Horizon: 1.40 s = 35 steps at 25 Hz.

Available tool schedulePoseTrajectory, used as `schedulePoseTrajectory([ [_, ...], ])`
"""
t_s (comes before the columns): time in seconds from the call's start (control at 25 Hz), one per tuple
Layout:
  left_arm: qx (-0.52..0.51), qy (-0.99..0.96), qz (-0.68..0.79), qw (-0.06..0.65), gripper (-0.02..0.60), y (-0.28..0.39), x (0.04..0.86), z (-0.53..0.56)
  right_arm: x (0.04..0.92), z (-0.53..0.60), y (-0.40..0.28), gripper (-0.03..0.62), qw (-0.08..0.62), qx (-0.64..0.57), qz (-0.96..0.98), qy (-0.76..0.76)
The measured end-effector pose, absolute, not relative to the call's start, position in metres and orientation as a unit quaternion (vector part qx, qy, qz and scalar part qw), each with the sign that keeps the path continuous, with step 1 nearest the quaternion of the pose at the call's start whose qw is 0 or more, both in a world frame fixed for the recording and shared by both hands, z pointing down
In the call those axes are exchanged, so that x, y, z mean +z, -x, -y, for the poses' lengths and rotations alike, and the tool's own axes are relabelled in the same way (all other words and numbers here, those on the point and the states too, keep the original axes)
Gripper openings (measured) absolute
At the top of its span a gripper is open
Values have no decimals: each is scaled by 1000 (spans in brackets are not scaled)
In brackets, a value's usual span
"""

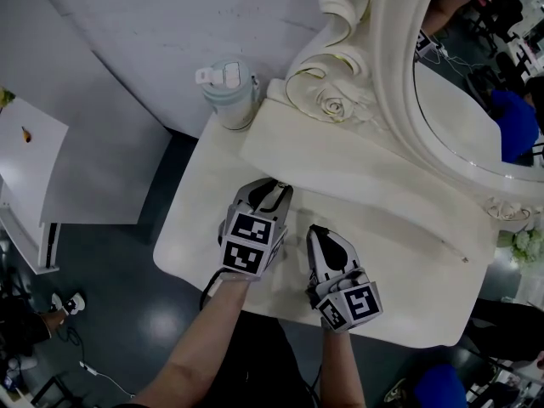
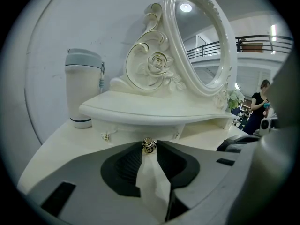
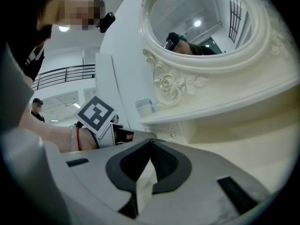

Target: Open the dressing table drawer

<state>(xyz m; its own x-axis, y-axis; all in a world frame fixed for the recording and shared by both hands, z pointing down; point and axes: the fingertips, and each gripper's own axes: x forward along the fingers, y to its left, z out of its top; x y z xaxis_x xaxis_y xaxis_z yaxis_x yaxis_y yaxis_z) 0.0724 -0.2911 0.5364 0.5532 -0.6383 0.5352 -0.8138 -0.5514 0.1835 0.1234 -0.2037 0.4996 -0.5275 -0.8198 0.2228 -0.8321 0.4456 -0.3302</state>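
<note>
The cream dressing table carries a raised shelf with small drawers under it. In the left gripper view a small gold drawer knob sits right between my jaw tips, with the drawer front just behind it. My left gripper is shut on that knob; in the head view it reaches under the shelf's edge. My right gripper rests over the tabletop beside it, its tips together on nothing.
A pale tumbler stands at the table's back left corner. The ornate oval mirror rises behind the shelf. Other small knobs flank the held one. A white side table stands on the left, flowers at far right.
</note>
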Motion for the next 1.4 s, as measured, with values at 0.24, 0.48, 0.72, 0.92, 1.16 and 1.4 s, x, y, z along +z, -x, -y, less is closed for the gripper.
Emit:
schedulePoseTrajectory([
  [0.24,210,-858,415,219,109,-71,536,285,500,200,-126,5,7,208,846,-491],
  [0.48,219,-860,403,221,107,-68,539,275,498,197,-123,5,6,209,847,-490],
  [0.72,224,-863,395,223,106,-65,539,268,496,195,-120,5,4,210,847,-488],
  [0.92,227,-863,391,224,106,-64,539,264,495,195,-119,5,1,212,848,-486],
  [1.16,227,-863,388,229,106,-62,539,261,494,195,-118,5,-1,212,849,-484],
  [1.4,227,-863,385,234,106,-61,539,256,494,194,-117,5,1,212,849,-484],
])
